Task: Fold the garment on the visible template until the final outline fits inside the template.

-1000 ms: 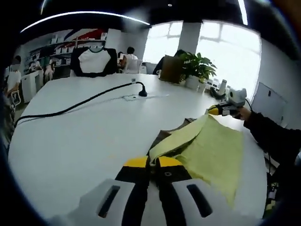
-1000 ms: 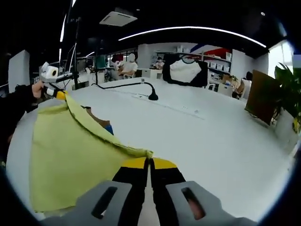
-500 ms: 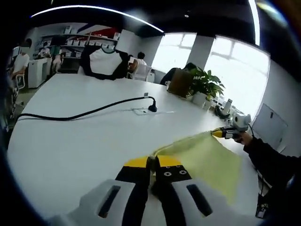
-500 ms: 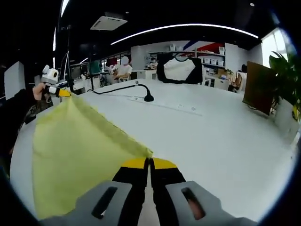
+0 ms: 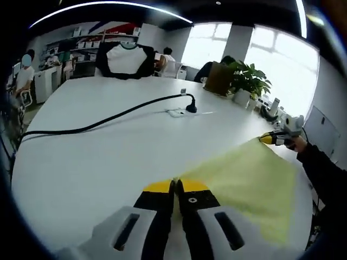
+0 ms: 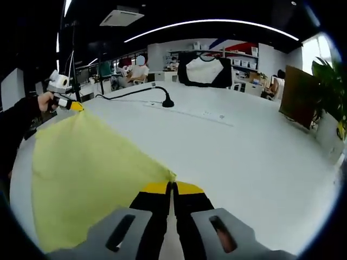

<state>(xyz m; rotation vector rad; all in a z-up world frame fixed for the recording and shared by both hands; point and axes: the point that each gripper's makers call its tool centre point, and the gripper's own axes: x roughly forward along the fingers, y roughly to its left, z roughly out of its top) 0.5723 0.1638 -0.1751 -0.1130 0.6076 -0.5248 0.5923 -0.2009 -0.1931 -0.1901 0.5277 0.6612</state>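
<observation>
Wide white table (image 5: 97, 157) across both views, in an open office. In the left gripper view: black cable (image 5: 103, 119) running from the left edge toward upper centre, ending at a small black plug (image 5: 190, 108) beside a flat white outlet strip (image 5: 176, 112). Potted plant (image 5: 246, 84) and a brown box (image 5: 219, 78) at upper right near bright windows; black-and-white shirt (image 5: 126, 58) displayed at upper left; seated people in the far background. Nothing lying between the cloth and the cable.

Yellow garment (image 5: 249, 184) at lower right of the left gripper view, stretched into a flat sheet, long upper edge running from bottom centre up to the right. Left gripper (image 5: 174, 187) at bottom centre, jaws pressed together on 1 corner of the cloth. Right gripper (image 5: 269, 139) at the right edge, held by a dark-sleeved arm, yellow tips pinching the far corner.

In the right gripper view: garment (image 6: 81, 168) filling the lower left, taut edge running from bottom centre up to the left. Right gripper (image 6: 172, 187) closed on the near corner; left gripper (image 6: 74, 106) at upper left pinching the other corner. Template not made out under the cloth.
</observation>
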